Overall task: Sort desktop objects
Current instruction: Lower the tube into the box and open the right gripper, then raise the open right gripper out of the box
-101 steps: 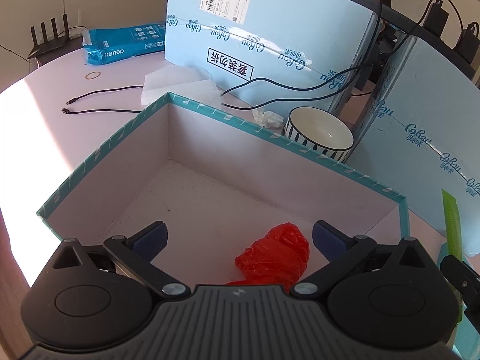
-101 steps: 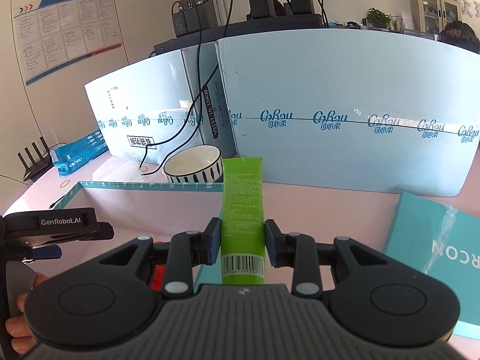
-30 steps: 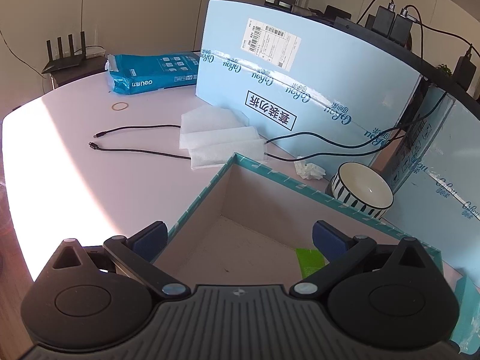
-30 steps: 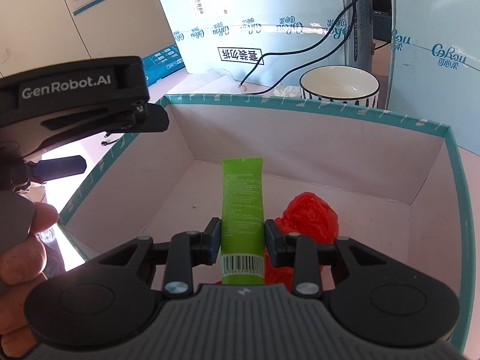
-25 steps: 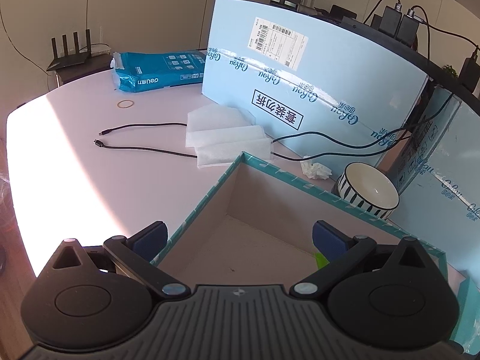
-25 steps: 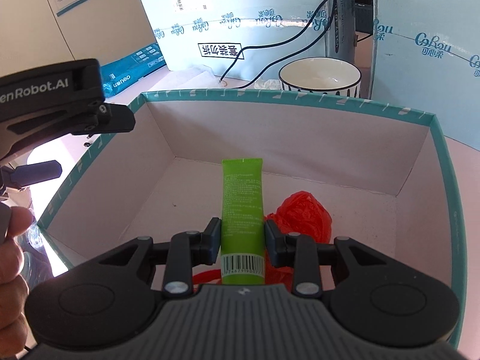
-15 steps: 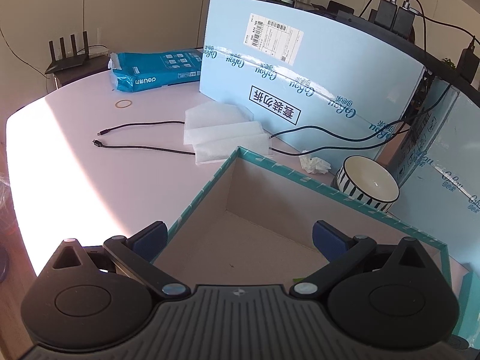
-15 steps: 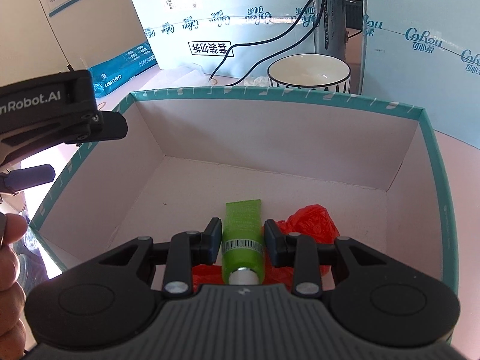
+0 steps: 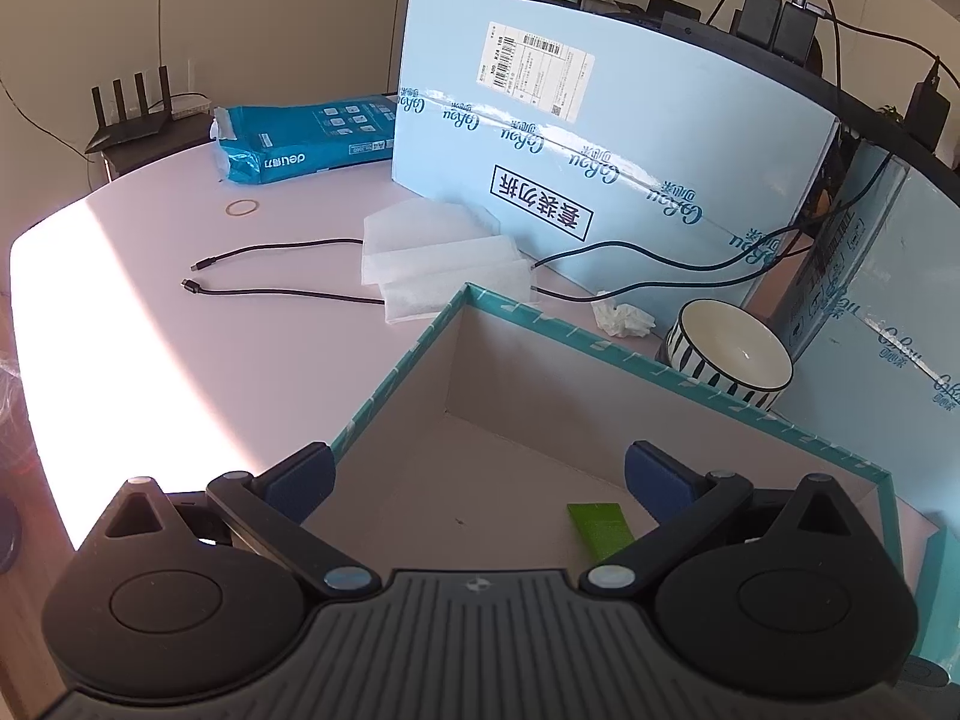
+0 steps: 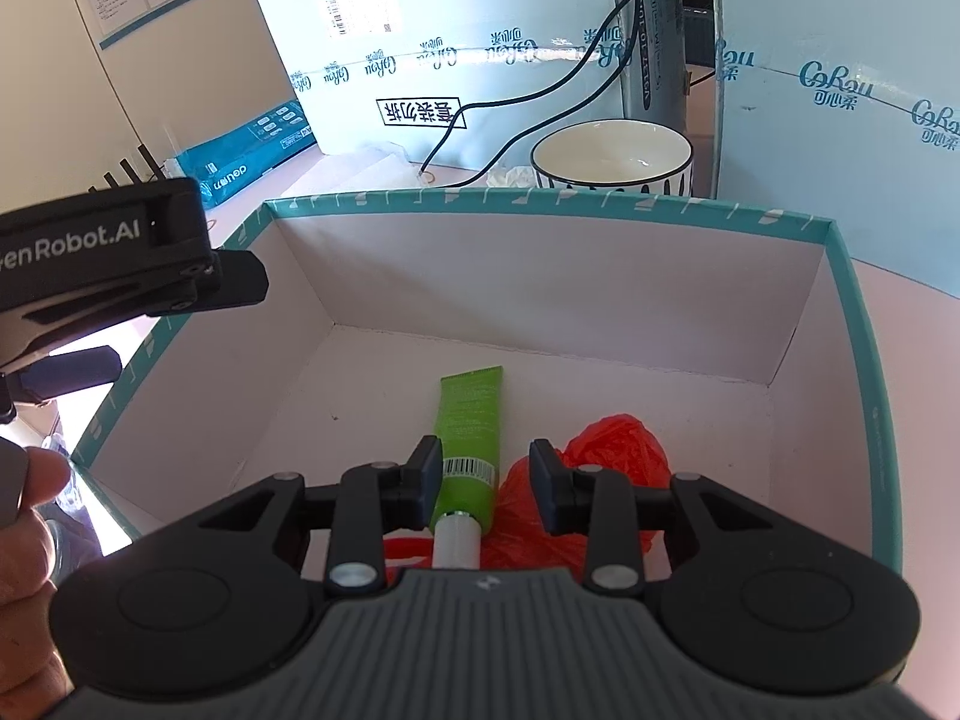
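Observation:
A green tube [image 10: 471,426] lies on the floor of the teal-rimmed box [image 10: 540,198], cap toward me, beside a crumpled red plastic bag [image 10: 606,456]. My right gripper [image 10: 485,471] hovers over the box, open, with the tube loose below its fingers. The left wrist view shows the tube's end [image 9: 600,525] inside the box [image 9: 396,372]. My left gripper [image 9: 477,471] is open and empty above the box's near left corner. The body of the left gripper [image 10: 108,252] and a hand show at the left of the right wrist view.
Behind the box stand a striped bowl [image 9: 732,354], a crumpled tissue [image 9: 624,318] and large light-blue cartons [image 9: 606,168]. Black cables [image 9: 282,291], white foam sheets [image 9: 438,267], a rubber band [image 9: 242,207] and a blue paper pack [image 9: 306,144] lie on the pink table.
My right gripper opened and let the green tube drop to the box floor next to the red bag. The left gripper drew back toward the box's left corner.

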A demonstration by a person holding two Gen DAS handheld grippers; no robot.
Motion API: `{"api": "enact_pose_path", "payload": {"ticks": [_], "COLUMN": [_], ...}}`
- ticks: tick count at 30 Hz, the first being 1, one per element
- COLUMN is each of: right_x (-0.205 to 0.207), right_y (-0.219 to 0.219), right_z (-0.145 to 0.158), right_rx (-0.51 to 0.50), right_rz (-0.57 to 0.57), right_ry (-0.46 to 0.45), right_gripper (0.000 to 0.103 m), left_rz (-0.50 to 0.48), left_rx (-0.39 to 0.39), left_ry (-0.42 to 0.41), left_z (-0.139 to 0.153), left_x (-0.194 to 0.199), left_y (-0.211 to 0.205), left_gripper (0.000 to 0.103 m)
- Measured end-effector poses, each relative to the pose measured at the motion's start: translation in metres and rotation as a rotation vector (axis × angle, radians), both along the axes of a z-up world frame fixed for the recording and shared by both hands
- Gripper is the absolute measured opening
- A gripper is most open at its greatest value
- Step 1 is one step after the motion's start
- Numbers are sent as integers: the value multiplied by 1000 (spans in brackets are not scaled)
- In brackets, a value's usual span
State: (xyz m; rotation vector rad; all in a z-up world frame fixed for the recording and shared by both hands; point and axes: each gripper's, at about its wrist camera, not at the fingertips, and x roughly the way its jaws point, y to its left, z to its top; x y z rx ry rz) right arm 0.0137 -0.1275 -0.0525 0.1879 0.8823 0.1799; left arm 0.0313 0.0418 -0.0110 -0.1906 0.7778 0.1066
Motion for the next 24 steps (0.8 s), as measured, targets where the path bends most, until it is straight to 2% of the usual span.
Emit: {"api": "enact_pose_path", "payload": {"ticks": [13, 19, 24], "right_x": [-10, -17, -23], "right_y": [-17, -24, -28], "right_z": [7, 12, 15], "right_rx": [6, 2, 5], "right_rz": [-35, -46, -47], "right_ry": [-43, -70, -88], "right_gripper": [40, 49, 51], "left_rz": [-12, -16, -21], "left_rx": [6, 6, 7], "left_ry": [7, 11, 15], "left_z": [1, 1, 1], "left_x": [-7, -12, -16], "left_y": [-12, -17, -22], "left_gripper": [103, 103, 103]}}
